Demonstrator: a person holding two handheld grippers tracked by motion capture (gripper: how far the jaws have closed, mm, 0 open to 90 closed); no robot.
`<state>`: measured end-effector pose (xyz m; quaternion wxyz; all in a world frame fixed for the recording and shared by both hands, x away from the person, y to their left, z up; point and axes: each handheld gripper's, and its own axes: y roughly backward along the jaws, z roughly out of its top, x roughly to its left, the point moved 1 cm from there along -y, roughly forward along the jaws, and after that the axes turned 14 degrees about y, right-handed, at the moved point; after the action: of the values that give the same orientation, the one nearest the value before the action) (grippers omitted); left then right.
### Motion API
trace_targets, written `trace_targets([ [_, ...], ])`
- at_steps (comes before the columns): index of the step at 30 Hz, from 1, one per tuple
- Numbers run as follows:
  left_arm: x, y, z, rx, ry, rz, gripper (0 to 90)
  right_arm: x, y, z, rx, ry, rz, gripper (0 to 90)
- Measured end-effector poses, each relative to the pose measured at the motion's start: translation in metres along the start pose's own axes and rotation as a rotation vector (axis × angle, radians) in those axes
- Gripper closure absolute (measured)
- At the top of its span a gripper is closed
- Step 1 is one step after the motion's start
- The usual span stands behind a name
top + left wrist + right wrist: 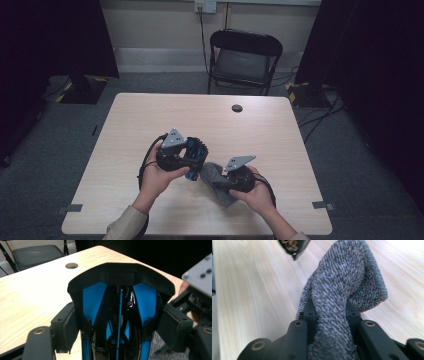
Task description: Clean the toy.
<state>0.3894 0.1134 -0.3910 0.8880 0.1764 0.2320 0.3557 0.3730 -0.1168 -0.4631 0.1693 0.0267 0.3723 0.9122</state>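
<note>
Above the table, the left tool clamps a black-and-blue object; the right tool pinches a grey cloth.

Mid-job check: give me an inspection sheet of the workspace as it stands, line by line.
Surface: light wood table, round hole near far edge.
Job's things: black-and-blue object between the left gripper's pads; grey cloth pinched by the right gripper.
Clutter: nothing seen.
Grippers: left gripper closed on the object; right gripper shut on the cloth.
Cables: black cable loops from left gripper; floor cables at right.
Surroundings: black folding chair, dark curtains, grey carpet.
</note>
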Motion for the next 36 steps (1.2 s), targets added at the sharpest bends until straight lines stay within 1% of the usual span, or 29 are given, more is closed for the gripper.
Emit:
trace_targets([
  [6,0.007,0.001,-0.007,0.019,0.008,0.012,25.4,-0.009,0.01,-0.005,-0.017,-0.028,-0.027,70.7],
  [11,0.015,0.003,-0.013,0.031,0.02,0.033,25.4,-0.013,0.015,-0.01,-0.011,-0.043,-0.039,70.7],
  [19,0.026,0.0,-0.025,0.068,0.034,0.066,25.4,-0.013,0.014,-0.013,-0.007,-0.045,-0.039,70.7],
  [24,0.031,-0.003,-0.029,0.083,0.038,0.085,25.4,-0.012,0.012,-0.012,-0.007,-0.045,-0.038,70.6],
  [29,0.034,-0.005,-0.029,0.085,0.047,0.095,25.4,-0.013,0.012,-0.012,-0.008,-0.043,-0.036,70.6],
  [36,0.031,-0.015,-0.027,0.097,0.025,0.116,25.4,-0.011,0.009,-0.012,-0.01,-0.043,-0.032,70.5],
])
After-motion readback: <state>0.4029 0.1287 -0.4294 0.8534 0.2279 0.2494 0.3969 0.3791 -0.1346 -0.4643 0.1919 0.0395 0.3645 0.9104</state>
